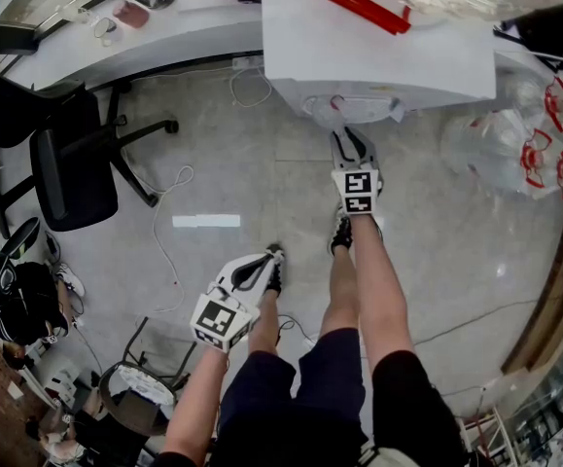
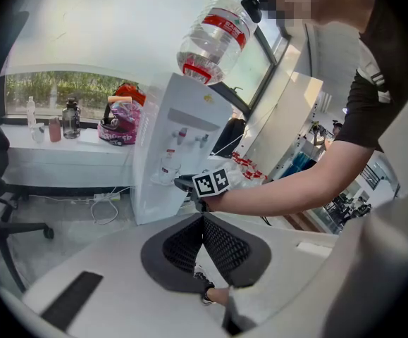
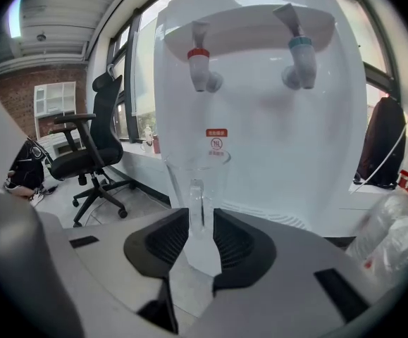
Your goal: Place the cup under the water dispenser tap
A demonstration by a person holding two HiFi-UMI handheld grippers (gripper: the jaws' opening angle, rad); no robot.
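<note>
Before the white water dispenser [image 3: 260, 118], the clear cup [image 3: 196, 171] is seen under the red tap [image 3: 202, 65], its base hidden by the right gripper [image 3: 200, 215], whose parted jaws loosely flank its handle. The left gripper [image 2: 204, 220] is closed, empty.

Bright, even daylight comes from the windows [image 3: 144, 83] left of the right gripper [image 3: 201, 217]; shadows are soft. The white water dispenser [image 3: 260, 118] ahead of its jaws looks washed out, low contrast. Strong fisheye bulge in every view, dark vignetted corners, nearest gripper surfaces slightly soft.
</note>
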